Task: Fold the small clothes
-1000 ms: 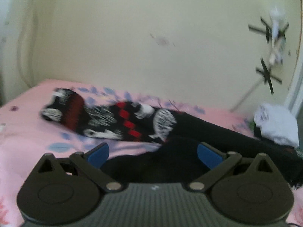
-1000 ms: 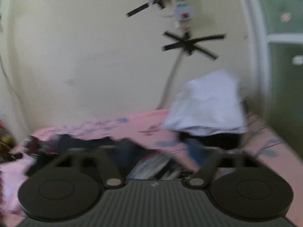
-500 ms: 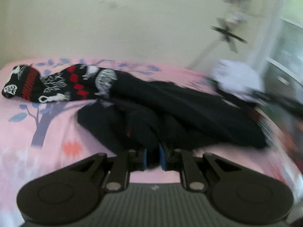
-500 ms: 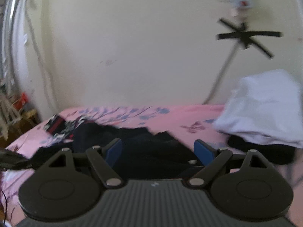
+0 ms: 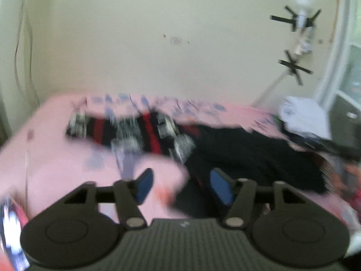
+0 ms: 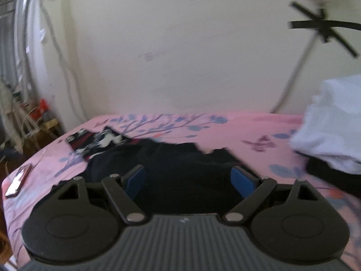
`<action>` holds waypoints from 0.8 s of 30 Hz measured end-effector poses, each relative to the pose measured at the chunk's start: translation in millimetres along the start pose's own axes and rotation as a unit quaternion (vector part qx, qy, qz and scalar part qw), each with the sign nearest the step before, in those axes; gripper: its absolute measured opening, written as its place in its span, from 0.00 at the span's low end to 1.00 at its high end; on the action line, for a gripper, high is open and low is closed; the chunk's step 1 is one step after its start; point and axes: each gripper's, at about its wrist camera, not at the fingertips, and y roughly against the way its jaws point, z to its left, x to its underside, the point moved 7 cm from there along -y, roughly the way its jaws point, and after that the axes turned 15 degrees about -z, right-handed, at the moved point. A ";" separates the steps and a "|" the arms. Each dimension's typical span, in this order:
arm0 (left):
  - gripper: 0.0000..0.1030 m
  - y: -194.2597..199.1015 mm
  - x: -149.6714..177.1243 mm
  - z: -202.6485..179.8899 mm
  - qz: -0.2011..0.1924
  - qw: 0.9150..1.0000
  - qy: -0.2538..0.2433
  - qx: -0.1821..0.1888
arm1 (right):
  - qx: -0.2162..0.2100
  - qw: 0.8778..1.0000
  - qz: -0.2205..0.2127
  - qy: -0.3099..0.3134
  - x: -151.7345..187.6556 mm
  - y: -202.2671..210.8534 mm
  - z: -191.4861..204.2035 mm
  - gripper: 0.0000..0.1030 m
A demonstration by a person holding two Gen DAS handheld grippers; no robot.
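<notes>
A black garment lies crumpled on the pink bed sheet, its left end overlapping a black, red and white patterned garment. My left gripper hovers over the black garment's near left edge. Its jaws are opening and the blue pads press on nothing. This view is blurred. In the right wrist view the same black garment spreads under my right gripper, which stands wide open just above it, empty. The patterned garment lies beyond it to the left.
A pile of folded white clothes on something dark sits at the bed's right side, also in the left wrist view. A phone lies at the bed's left edge. The wall runs close behind the bed; clutter stands on the floor at left.
The left gripper was open, shut on the black garment half a second ago, and now has its jaws apart again, higher up. The right gripper's view swung left; it stays open.
</notes>
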 end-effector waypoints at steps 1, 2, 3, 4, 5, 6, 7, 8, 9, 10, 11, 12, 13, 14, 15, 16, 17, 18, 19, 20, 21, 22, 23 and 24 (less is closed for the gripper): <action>0.78 -26.3 -13.0 -1.0 -0.001 1.000 -0.013 0.000 | 0.011 1.000 -0.003 0.001 -0.7 5.9 -8.0 0.82; 0.80 -49.3 -22.7 -1.3 -0.002 1.000 -0.024 0.002 | 0.025 1.000 -0.004 0.003 -1.1 12.6 -16.7 0.82; 0.80 -76.7 -31.9 -3.1 0.002 0.999 -0.039 0.003 | 0.038 0.999 -0.004 0.004 -0.6 18.5 -25.0 0.82; 0.80 -101.7 -38.3 -5.2 0.010 0.999 -0.053 0.000 | 0.052 0.999 -0.003 0.004 1.2 25.8 -33.6 0.82; 0.80 -129.2 -41.8 -8.7 0.022 0.997 -0.068 -0.004 | 0.067 0.998 -0.001 0.001 3.3 31.9 -43.2 0.82; 0.80 -156.0 -43.6 -11.5 0.034 0.996 -0.078 -0.004 | 0.080 0.997 0.002 -0.004 5.8 37.3 -52.3 0.82; 0.81 -178.9 -42.3 -13.5 0.048 0.996 -0.081 0.001 | 0.090 0.996 0.004 -0.010 8.3 42.8 -59.9 0.82; 0.83 -198.7 -39.8 -17.8 0.063 0.995 -0.083 0.011 | 0.097 0.995 0.006 -0.015 10.9 47.3 -66.1 0.82; 0.89 -216.6 -36.0 -22.0 0.078 0.993 -0.083 0.022 | 0.104 0.994 0.008 -0.020 13.3 50.6 -71.9 0.82; 0.93 -229.3 -31.7 -26.2 0.090 0.992 -0.084 0.037 | 0.109 0.994 0.010 -0.024 15.3 52.7 -76.4 0.82; 0.93 -239.9 -25.9 -31.0 0.102 0.990 -0.082 0.053 | 0.113 0.993 0.011 -0.026 17.0 53.8 -79.9 0.82; 0.94 -248.8 -20.5 -36.0 0.112 0.988 -0.076 0.069 | 0.115 0.993 0.013 -0.027 18.3 53.7 -81.8 0.82; 0.94 -254.9 -14.2 -43.5 0.126 0.985 -0.066 0.093 | 0.115 0.993 0.014 -0.028 19.9 53.1 -82.8 0.82; 0.94 -260.0 -8.2 -51.6 0.139 0.982 -0.058 0.116 | 0.113 0.993 0.015 -0.029 21.2 51.5 -83.1 0.82; 0.94 -263.8 -1.9 -63.4 0.151 0.977 -0.055 0.138 | 0.110 0.993 0.016 -0.029 22.1 49.0 -82.7 0.82; 0.93 -265.4 5.5 -72.2 0.163 0.973 -0.056 0.154 | 0.106 0.994 0.018 -0.028 21.7 44.8 -81.8 0.82; 0.91 -269.0 12.2 -80.2 0.173 0.969 -0.060 0.164 | 0.100 0.994 0.018 -0.028 21.9 42.4 -81.0 0.82; 0.90 -268.6 17.8 -86.3 0.174 0.967 -0.072 0.169 | 0.093 0.995 0.019 -0.028 21.8 39.0 -79.6 0.82; 0.86 -265.7 21.2 -91.3 0.168 0.967 -0.091 0.167 | 0.086 0.996 0.019 -0.027 21.5 34.9 -77.7 0.82; 0.83 -264.1 23.2 -95.0 0.164 0.967 -0.105 0.163 | 0.079 0.996 0.021 -0.023 20.9 30.5 -75.8 0.82; 0.68 -260.6 24.5 -97.8 0.160 0.967 -0.115 0.162 | 0.073 0.997 0.023 -0.016 19.7 24.6 -73.4 0.82; 0.47 -256.2 24.0 -99.9 0.157 0.967 -0.117 0.165 | 0.066 0.997 0.027 -0.008 18.6 18.0 -71.7 0.81; 0.35 -251.6 23.1 -101.7 0.159 0.966 -0.112 0.172 | 0.059 0.998 0.032 0.001 17.0 9.1 -69.7 0.80; 0.15 -246.7 21.6 -103.1 0.163 0.965 -0.103 0.177 | 0.050 0.998 0.040 0.008 15.8 -0.8 -67.6 0.77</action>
